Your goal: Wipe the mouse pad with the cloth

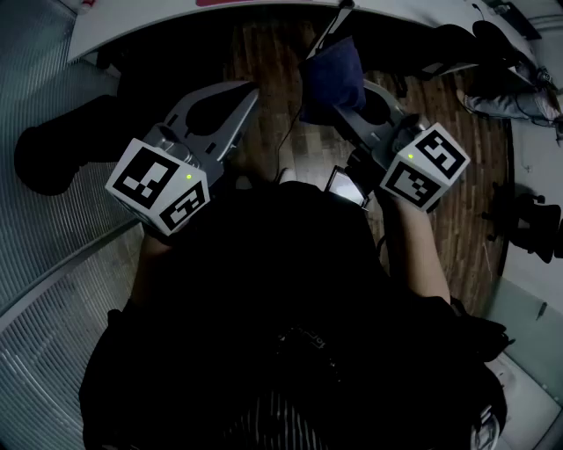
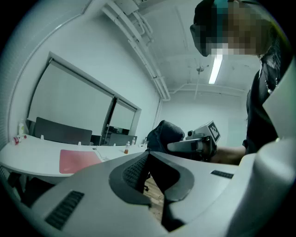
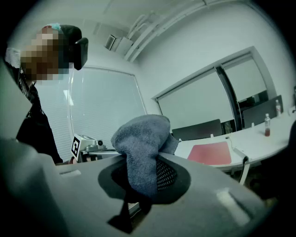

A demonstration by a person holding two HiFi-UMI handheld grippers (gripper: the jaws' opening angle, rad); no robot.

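The red mouse pad (image 2: 78, 160) (image 3: 210, 152) lies flat on the white curved table (image 2: 32, 157) (image 3: 259, 139), well ahead of both grippers. The head view catches only a thin strip of the mouse pad (image 1: 233, 3) at the top edge. My right gripper (image 1: 345, 112) (image 3: 143, 159) is shut on a bunched blue-grey cloth (image 1: 332, 75) (image 3: 141, 139), which bulges above the jaws. To its left, my left gripper (image 1: 249, 92) (image 2: 148, 155) is shut with nothing in it. Both are held in the air short of the table edge (image 1: 132, 22). The cloth (image 2: 164, 136) also shows in the left gripper view.
A small bottle (image 2: 126, 148) (image 3: 267, 125) stands on the table beyond the pad. Dark chairs (image 2: 60, 132) (image 3: 199, 129) line the far side. A cable (image 1: 286, 132) hangs to the wooden floor (image 1: 475, 167). A ribbed glass wall (image 1: 44, 176) runs along the left.
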